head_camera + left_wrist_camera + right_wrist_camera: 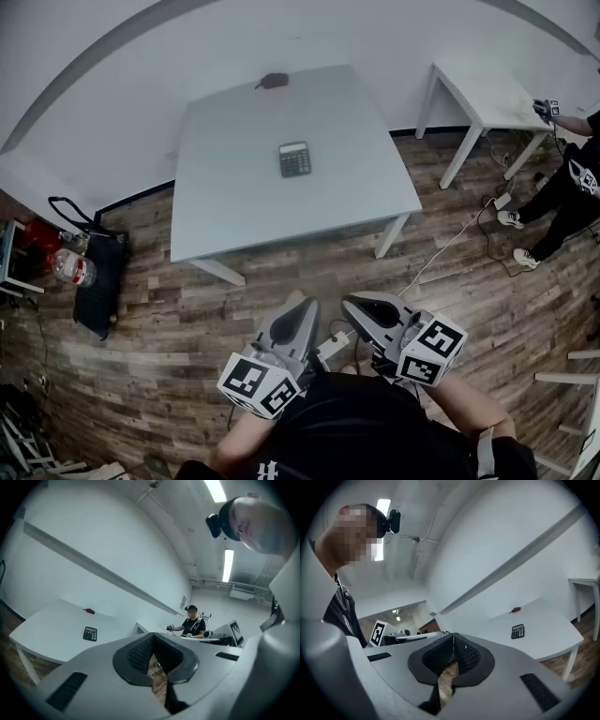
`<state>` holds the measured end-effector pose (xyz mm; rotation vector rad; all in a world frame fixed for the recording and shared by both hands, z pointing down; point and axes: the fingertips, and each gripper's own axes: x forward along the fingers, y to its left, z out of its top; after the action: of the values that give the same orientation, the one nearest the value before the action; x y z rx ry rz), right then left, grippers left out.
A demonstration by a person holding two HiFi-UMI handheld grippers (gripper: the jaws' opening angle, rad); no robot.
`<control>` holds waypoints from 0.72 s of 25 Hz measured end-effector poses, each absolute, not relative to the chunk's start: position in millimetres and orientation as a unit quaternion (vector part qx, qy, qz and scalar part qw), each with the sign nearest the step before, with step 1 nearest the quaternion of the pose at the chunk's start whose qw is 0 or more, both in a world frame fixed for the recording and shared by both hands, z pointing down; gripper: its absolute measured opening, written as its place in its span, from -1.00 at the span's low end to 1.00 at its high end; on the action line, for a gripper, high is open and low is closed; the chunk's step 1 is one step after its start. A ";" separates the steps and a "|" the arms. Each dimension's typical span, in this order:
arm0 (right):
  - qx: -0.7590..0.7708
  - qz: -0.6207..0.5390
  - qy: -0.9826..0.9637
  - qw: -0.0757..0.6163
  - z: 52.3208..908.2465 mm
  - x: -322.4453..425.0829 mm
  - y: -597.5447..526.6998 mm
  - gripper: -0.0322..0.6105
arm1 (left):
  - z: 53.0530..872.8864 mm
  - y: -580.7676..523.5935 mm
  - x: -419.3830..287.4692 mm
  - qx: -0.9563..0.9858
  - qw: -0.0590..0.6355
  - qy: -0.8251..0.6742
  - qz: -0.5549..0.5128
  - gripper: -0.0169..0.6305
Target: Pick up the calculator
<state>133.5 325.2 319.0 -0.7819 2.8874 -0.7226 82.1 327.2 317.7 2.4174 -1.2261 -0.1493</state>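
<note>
A dark calculator (294, 159) lies flat near the middle of the pale square table (234, 216); it also shows small in the left gripper view (90, 633) and the right gripper view (517, 631). Both grippers hang close to the person's body, well short of the table's near edge. My left gripper (303, 312) has its jaws together with nothing between them, its pads (140, 654) meeting at the tip. My right gripper (359, 307) is likewise shut and empty, pads (465, 656) touching.
A small dark red object (273, 81) sits at the table's far edge. A second white table (487, 98) stands at the right, with another person (572, 178) and floor cables (469, 230) beside it. A black bag (94, 277) and a bottle (73, 268) lie on the floor at left.
</note>
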 end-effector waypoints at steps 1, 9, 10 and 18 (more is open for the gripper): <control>-0.255 -0.236 0.937 0.032 321.4 127.0 314.3 -0.86 | 320.1 315.4 76.4 0.871 0.213 -0.439 -0.053 -0.93; -0.267 -0.239 0.933 0.037 327.0 62.7 214.4 -0.86 | 329.2 204.0 19.1 0.886 0.211 -0.411 -0.040 -0.93; -0.269 -0.235 0.933 0.039 323.0 54.7 199.2 -0.86 | 328.2 187.9 12.0 0.889 0.207 -0.408 -0.036 -0.93; -0.301 -0.231 0.924 0.041 315.1 2.0 102.1 -0.86 | 327.9 90.2 -39.5 0.902 0.202 -0.382 -0.029 -0.93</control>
<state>2.0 102.1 315.1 -0.9226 2.8291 -0.7069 -39.5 90.2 327.9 2.5173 -1.0653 -0.0820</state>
